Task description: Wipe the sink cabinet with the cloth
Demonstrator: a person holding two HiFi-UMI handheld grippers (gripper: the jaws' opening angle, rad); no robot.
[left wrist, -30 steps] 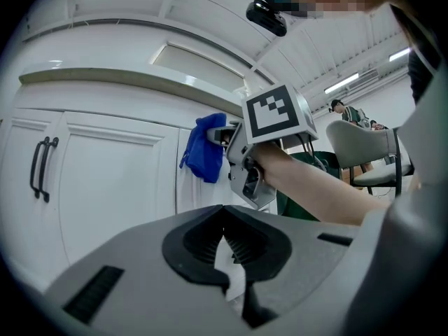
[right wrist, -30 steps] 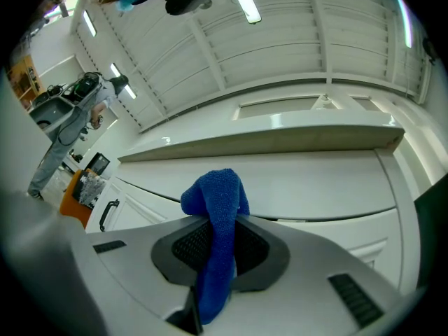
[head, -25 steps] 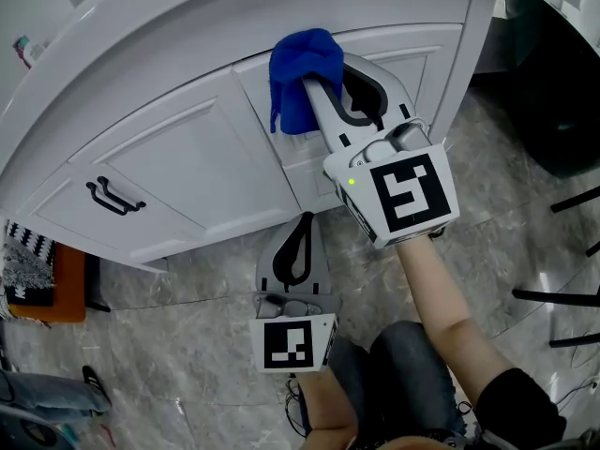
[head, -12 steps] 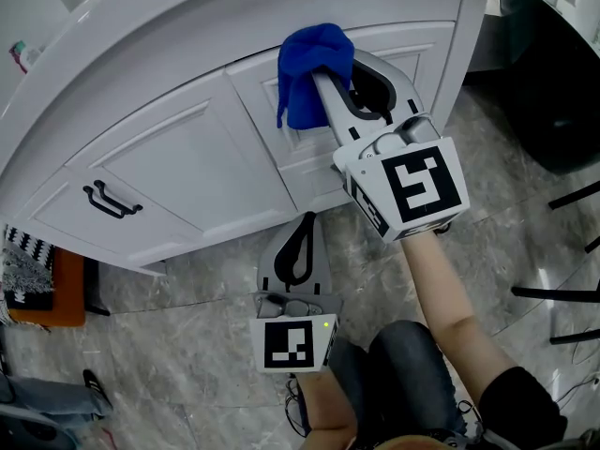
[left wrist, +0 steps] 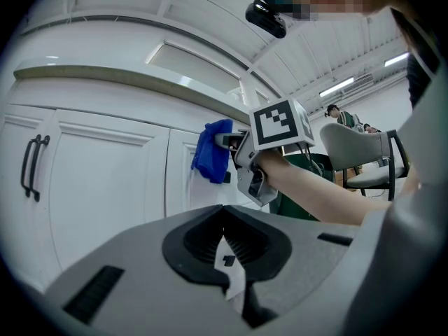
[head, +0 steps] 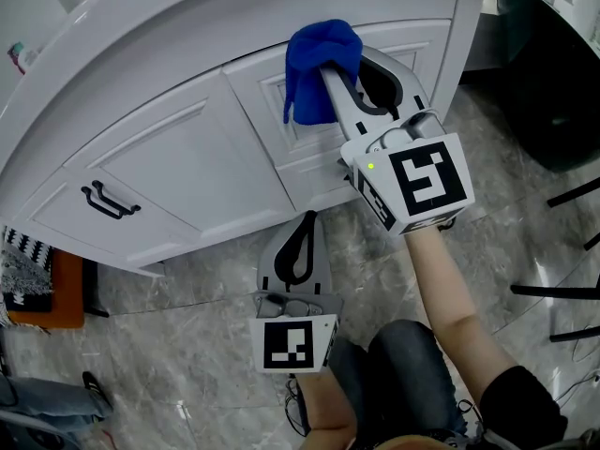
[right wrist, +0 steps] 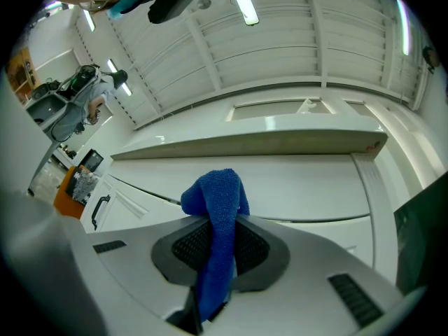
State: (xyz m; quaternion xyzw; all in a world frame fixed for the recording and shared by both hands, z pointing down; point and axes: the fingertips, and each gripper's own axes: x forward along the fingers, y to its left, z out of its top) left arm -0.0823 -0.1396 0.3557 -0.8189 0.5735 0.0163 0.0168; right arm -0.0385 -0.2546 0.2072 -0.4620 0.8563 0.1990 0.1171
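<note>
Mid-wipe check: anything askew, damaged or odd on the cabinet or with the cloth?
Nothing stands out. The blue cloth is clamped in the right gripper against the cabinet door. Both doors look shut and unmarked. The left gripper hangs below, shut and empty.

Your cloth hides the tips of the fingers on the right gripper and the cabinet behind; the counter runs off frame.
</note>
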